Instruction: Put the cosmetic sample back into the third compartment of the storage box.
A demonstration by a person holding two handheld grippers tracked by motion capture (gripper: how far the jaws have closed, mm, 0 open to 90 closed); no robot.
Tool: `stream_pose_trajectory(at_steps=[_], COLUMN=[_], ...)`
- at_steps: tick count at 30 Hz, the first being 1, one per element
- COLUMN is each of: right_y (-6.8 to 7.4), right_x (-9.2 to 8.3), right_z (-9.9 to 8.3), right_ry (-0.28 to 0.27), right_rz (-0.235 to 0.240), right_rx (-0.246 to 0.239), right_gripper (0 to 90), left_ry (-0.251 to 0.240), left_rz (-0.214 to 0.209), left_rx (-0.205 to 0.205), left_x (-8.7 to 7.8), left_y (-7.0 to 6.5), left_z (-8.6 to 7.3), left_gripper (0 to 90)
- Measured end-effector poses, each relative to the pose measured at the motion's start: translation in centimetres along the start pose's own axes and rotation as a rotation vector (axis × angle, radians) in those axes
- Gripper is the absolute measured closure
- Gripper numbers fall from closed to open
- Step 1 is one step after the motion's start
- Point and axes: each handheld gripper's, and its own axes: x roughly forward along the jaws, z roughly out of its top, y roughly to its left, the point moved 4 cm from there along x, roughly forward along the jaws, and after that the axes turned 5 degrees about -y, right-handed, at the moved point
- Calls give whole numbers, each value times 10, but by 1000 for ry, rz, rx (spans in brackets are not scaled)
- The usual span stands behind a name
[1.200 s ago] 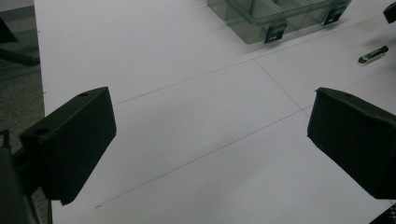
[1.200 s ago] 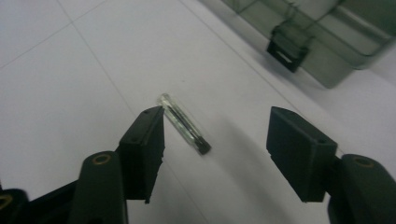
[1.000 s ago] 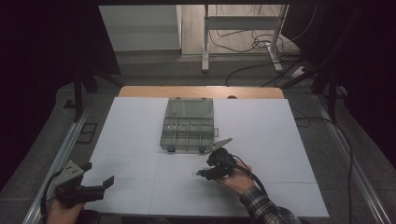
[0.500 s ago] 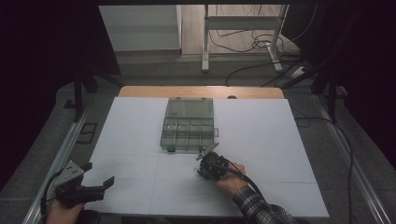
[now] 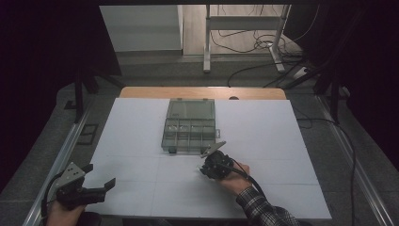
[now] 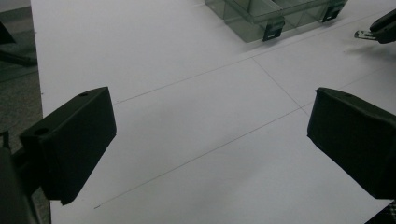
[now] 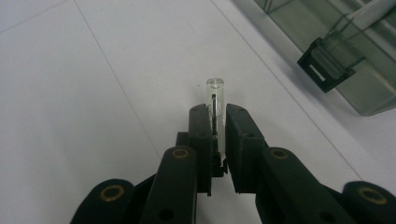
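The right gripper (image 7: 215, 122) has its two black jaws drawn in tight on a small clear tube (image 7: 215, 95), which stands out past the tips with its rounded end pointing away from the hand; the jaws have just been closing, and the tube sits between them. In the high view this right gripper (image 5: 212, 157) is over the white table (image 5: 282, 141), a little toward the near edge from the middle and just off the near right corner of a clear compartment box (image 5: 189, 125). The box lies flat at the middle of the table toward the far edge, its black latches (image 7: 327, 65) facing the person, and one latch shows close beside the held tube in the right gripper view. The left gripper (image 5: 96, 181) is at the near left corner of the table, well apart from the box, with its jaws spread wide and nothing between them; in the left gripper view bare white table lies between the two black fingers (image 6: 70, 140).
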Motion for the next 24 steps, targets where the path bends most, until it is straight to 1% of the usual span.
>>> stream_pose_trajectory(at_steps=[5, 6, 11, 13, 17, 18, 24], right_y=[-3, -4, -7, -9, -12, -13, -18], right_x=[-5, -7, -12, -15, -17, -18, -23], right_z=[3, 4, 6, 8, 10, 11, 16], right_ry=[-26, -34, -55, -66, -77, -84, -107], right_rz=[0, 0, -1, 1, 2, 2, -9], right_rx=[5, 20, 31, 48, 64, 57, 69], right_gripper=[809, 809, 809, 809, 809, 809, 809], left_ry=[0, 0, 1, 1, 2, 2, 3], left_rz=[-1, -1, 0, 0, -2, -2, -1], left_rx=[1, 1, 4, 3, 1, 1, 3], left_x=[0, 0, 0, 0, 0, 0, 0], left_y=[0, 0, 0, 0, 0, 0, 0], left_z=[0, 0, 0, 0, 0, 0, 0], left_gripper=[17, 17, 17, 17, 18, 18, 19])
